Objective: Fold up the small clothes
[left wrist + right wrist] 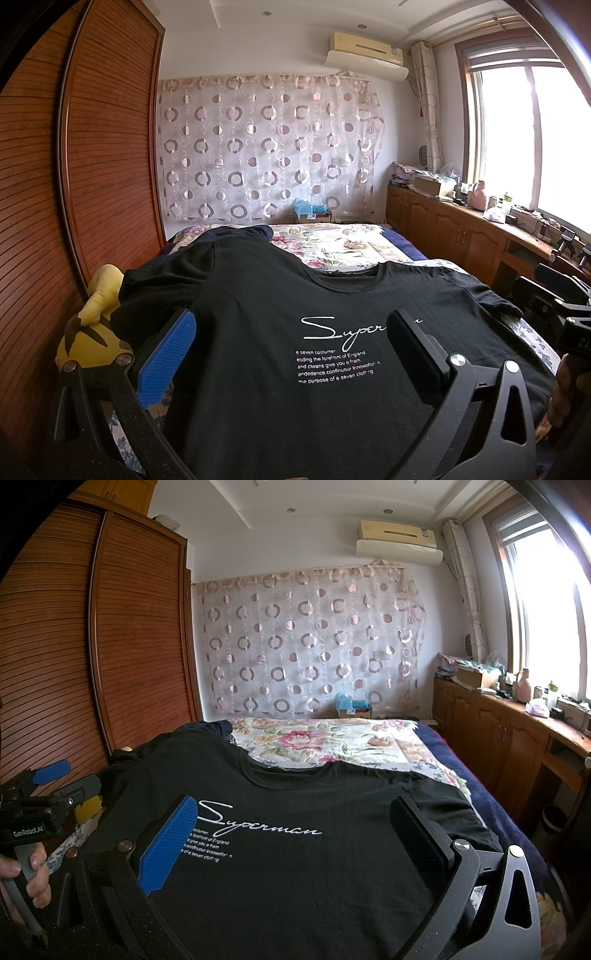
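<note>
Both the left gripper (291, 343) and right gripper (295, 827) are hovering, fingers spread wide and empty, over the black printed cotton T-shirt (314, 878) lying flat on the floral bedspread (332, 738), seemingly awaiting folding.

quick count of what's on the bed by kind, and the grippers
black t-shirt: 1
dark garment behind it: 1
yellow plush toy: 1
grippers: 2, left gripper and right gripper, both open
total: 5

Black claw (291, 332), 1 blue pad (168, 358).
</note>
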Action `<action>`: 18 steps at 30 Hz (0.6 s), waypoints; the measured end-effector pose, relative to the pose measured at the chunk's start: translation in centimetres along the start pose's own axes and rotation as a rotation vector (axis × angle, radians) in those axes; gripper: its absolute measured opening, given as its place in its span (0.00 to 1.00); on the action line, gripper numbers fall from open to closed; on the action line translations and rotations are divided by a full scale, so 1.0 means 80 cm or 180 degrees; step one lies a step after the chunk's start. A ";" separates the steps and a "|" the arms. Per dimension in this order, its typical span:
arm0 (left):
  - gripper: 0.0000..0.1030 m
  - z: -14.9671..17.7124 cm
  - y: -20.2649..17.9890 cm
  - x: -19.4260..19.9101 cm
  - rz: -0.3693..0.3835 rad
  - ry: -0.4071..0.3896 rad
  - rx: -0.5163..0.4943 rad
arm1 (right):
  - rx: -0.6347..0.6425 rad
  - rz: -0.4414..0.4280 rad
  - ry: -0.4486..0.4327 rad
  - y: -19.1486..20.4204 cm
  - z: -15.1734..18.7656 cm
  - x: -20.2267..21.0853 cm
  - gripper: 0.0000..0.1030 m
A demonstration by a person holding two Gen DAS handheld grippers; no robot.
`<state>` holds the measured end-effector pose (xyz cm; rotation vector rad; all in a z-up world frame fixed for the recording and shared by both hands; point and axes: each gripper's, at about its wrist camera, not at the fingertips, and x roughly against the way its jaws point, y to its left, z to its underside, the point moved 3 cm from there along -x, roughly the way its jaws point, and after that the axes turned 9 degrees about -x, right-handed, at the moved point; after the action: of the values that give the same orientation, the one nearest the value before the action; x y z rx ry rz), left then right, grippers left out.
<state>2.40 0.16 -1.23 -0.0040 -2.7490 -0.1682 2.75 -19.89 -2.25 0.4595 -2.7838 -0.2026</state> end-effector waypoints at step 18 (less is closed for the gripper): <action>1.00 -0.001 0.000 0.000 -0.0003 0.0004 -0.0005 | -0.0001 0.0002 0.0003 -0.002 -0.001 -0.001 1.00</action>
<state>2.41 0.13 -1.19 -0.0029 -2.7476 -0.1708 2.88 -20.00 -2.24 0.4585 -2.7829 -0.2027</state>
